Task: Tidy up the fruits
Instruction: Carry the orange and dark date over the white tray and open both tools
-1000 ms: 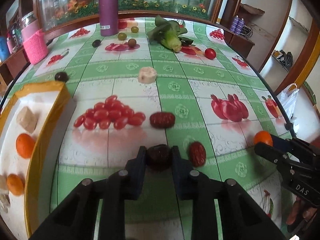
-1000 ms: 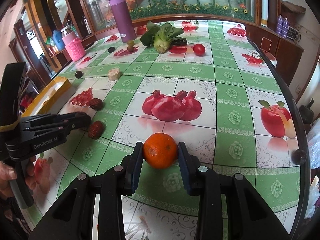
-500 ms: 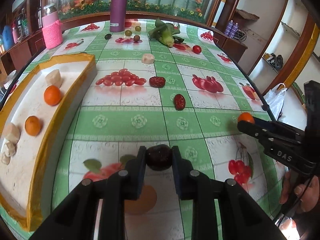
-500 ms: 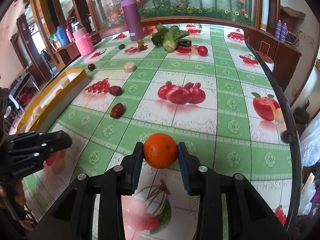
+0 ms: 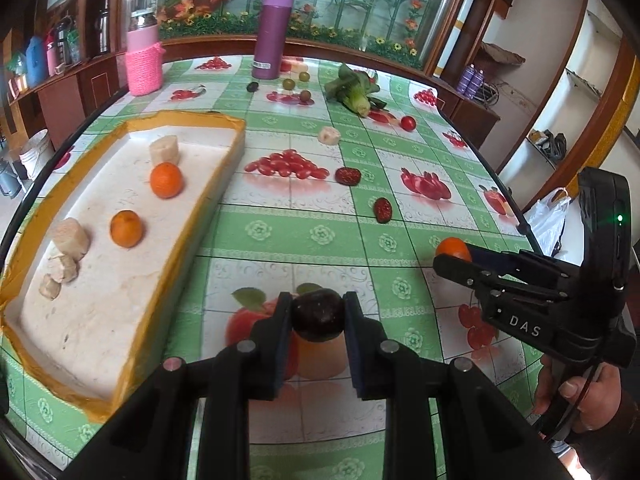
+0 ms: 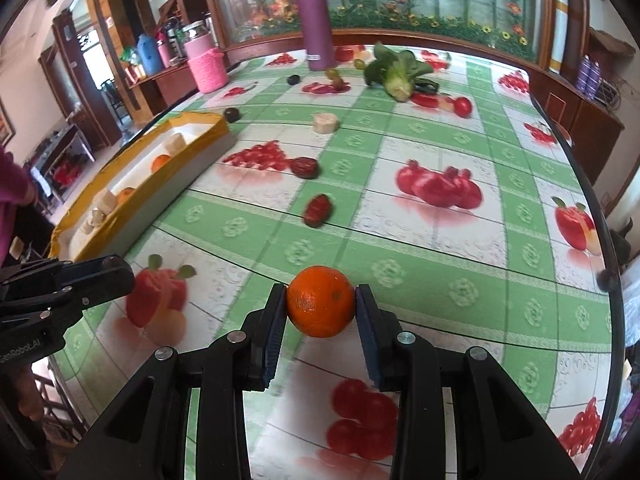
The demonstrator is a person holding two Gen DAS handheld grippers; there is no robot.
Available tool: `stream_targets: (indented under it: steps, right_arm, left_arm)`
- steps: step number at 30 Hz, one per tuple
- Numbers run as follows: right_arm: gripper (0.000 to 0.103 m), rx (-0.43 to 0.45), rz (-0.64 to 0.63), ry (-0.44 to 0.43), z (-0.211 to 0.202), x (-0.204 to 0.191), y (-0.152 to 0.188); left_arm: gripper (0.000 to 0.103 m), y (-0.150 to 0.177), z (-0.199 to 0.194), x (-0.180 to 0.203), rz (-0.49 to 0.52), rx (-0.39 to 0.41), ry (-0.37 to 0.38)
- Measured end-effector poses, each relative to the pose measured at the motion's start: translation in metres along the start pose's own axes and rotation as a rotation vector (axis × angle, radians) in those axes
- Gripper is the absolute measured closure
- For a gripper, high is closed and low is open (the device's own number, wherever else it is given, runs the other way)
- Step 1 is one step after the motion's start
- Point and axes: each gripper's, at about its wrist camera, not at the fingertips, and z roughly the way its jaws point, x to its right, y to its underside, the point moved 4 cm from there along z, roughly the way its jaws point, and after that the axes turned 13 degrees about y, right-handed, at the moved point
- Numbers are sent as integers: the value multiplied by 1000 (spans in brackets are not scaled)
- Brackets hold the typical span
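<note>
My left gripper (image 5: 318, 314) is shut on a dark red date (image 5: 318, 316) and holds it above the tablecloth, right of the yellow-rimmed white tray (image 5: 176, 256). The tray holds two oranges (image 5: 166, 179) and several banana pieces (image 5: 164, 150). My right gripper (image 6: 321, 307) is shut on an orange (image 6: 321, 301), lifted above the table; it shows in the left wrist view (image 5: 454, 254) at the right. Two red dates (image 5: 383, 210) lie loose mid-table, and a banana piece (image 5: 329, 135) lies farther back.
A purple bottle (image 5: 274, 32), a pink knitted jar (image 5: 143, 60), green leafy vegetable (image 5: 354, 92), a cherry tomato (image 5: 408, 123), and small olives and dark fruits (image 5: 289, 84) stand at the far end. The table edge (image 6: 592, 208) runs along the right.
Both grippers have lifted and pulled back toward the near edge with their fruits. The tray has come further into the left wrist view.
</note>
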Motion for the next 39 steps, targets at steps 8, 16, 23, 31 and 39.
stream_targets:
  steps: [8,16,23,31,39]
  right_arm:
    - [69,25,-73,-54,-6,-46,-23]
    - [70,49,-123,-126,-10,-89,-51]
    - [70,64,-162,-180,-9,-123,-77]
    - [70,47,-219,-224,5,-160,-98]
    - [70,-14,-293,-235,35,-188,-103]
  left_arm:
    - [75,-3,-30,-28,-49,60,-27]
    - [75,-2,-61,-73,-125,116,-99]
    - [75,4,-86,-118,-192,147,-183]
    - [75,13,-86,-150,-252,131,-223]
    - [75,10,-67,-150,-238,89,-204]
